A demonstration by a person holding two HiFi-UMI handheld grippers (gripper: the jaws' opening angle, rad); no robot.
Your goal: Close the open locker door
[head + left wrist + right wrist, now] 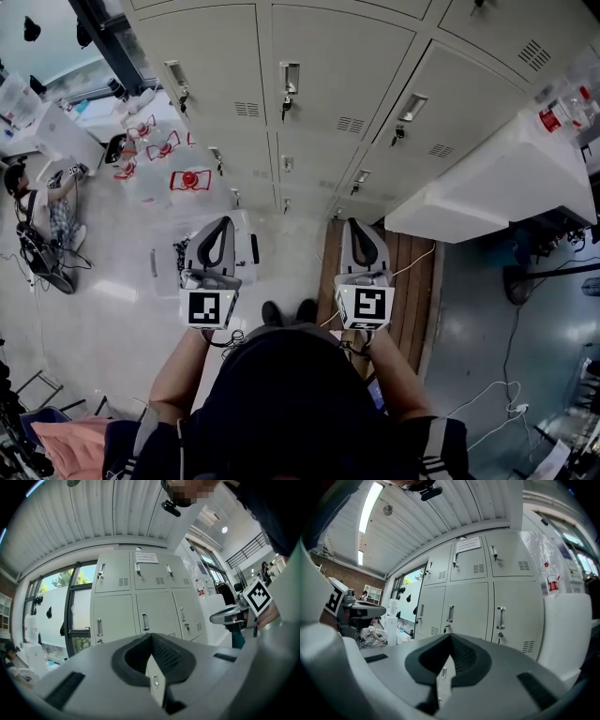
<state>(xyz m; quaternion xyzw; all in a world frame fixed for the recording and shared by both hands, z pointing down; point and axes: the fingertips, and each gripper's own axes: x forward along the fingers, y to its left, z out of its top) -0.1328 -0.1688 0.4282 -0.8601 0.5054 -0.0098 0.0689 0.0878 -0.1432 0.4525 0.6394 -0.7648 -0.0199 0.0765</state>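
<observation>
Facing a grey bank of lockers point(339, 56), three columns wide in both gripper views. Looking across all three views, finding every locker door point(211, 61) flush in its frame, handles point(289, 77) upright, no gap or swung panel anywhere. Fits two readings: the door already pushed home, or an open one standing outside these views; cannot settle which.

To the right, a big white block point(487, 183) crowding the last column. Below it, a slatted wooden bench point(419, 281) running out from the lockers' foot, with the right gripper point(356, 225) above its near edge. Left gripper point(223, 223) level beside it, over a clear bin point(167, 262) on the floor. Both held well short of the lockers, pointing straight at them.

Left gripper point(151, 637): jaws together at the tips, nothing between them, only a low door seen through the slot behind. Right gripper point(450, 637): likewise closed and empty.

Doing this well, by judgement: keep the jaws closed as one blunt tip for any contact with sheet metal. Press on the handle side, away from the hinges, and squarely, not glancing. Mind the white block and the bench when reaching right. Confirm the latch edge sits even with its neighbours before calling it closed.
</observation>
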